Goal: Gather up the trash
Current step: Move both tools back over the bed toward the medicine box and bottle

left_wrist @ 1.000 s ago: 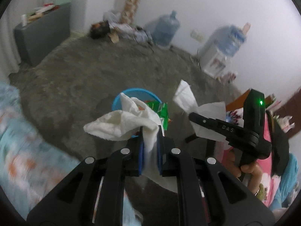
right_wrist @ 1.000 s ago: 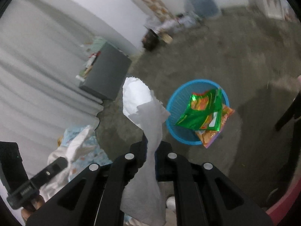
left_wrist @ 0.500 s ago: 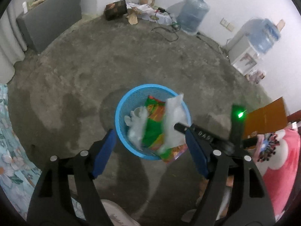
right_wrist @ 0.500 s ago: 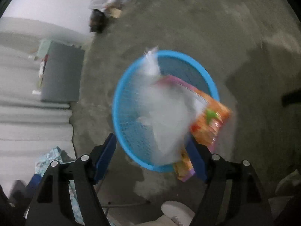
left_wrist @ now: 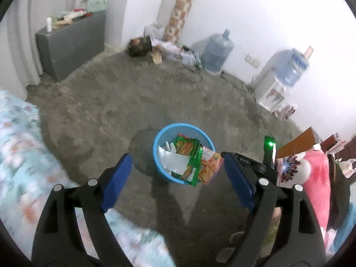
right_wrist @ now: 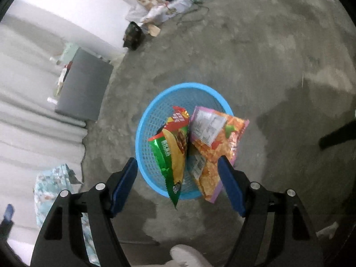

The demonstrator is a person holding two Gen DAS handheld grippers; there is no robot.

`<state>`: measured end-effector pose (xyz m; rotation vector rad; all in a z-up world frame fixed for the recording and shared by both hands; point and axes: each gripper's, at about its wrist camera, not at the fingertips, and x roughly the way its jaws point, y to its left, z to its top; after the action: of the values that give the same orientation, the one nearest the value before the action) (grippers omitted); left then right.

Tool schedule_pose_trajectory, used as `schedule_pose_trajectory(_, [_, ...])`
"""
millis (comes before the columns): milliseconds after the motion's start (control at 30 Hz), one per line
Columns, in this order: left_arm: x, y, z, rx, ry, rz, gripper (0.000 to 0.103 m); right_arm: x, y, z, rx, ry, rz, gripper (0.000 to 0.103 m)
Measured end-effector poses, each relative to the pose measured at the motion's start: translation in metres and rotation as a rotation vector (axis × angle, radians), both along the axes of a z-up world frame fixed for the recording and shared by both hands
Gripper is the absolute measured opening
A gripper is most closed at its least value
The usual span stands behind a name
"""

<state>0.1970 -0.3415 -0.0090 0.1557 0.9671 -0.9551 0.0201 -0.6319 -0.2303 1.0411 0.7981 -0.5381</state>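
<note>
Looking down both wrist views, we see a round blue plastic basket [right_wrist: 155, 120] of fine lattice mesh standing on the rough grey concrete floor [right_wrist: 255, 51]. Both grippers hover above it with nothing between their blue-padded fingers: the left gripper [left_wrist: 178, 178] has its fingers spread wide, and the right gripper [right_wrist: 178, 181] likewise. Inside the basket we note a glossy green snack wrapper [right_wrist: 172, 153] and a crinkled orange snack packet [right_wrist: 213, 142], both overhanging the near rim. In the left view, soft white tissue [left_wrist: 172, 159] lies crumpled in the basket beside the wrappers. Against the far wall stand a grey box-shaped cabinet [left_wrist: 71, 44] and a translucent blue water jug [left_wrist: 217, 53].
</note>
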Motion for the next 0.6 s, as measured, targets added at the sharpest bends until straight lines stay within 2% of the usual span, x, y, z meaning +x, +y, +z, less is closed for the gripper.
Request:
schedule_pose_trajectory(133, [-0.012, 0.071, 0.026, -0.024, -0.042, 0.055, 0.081, -0.008, 0.009, 0.008, -0.024, 0.024, -0.018, 0.064])
schedule_pose_trajectory(200, [-0.02, 0.117, 0.038, -0.043, -0.07, 0.109, 0.082, -0.012, 0.011, 0.014, -0.013, 0.01, -0.027, 0.058])
schedule_pose_trajectory(267, [-0.025, 0.155, 0.046, -0.071, -0.09, 0.167, 0.082, -0.013, 0.019, 0.027, -0.037, 0.002, -0.007, 0.057])
schedule_pose_trajectory(333, [-0.035, 0.204, 0.052, -0.115, -0.117, 0.254, 0.084, -0.009, 0.032, 0.047, -0.085, -0.011, 0.036, 0.057])
schedule_pose_trajectory(533, [-0.07, 0.327, 0.047, -0.154, -0.169, 0.515, 0.084, 0.023, 0.087, 0.125, -0.174, -0.124, 0.235, 0.058])
schedule_pose_trajectory(600, [-0.079, 0.36, 0.044, -0.164, -0.187, 0.586, 0.084, 0.042, 0.116, 0.153, -0.191, -0.148, 0.323, 0.063])
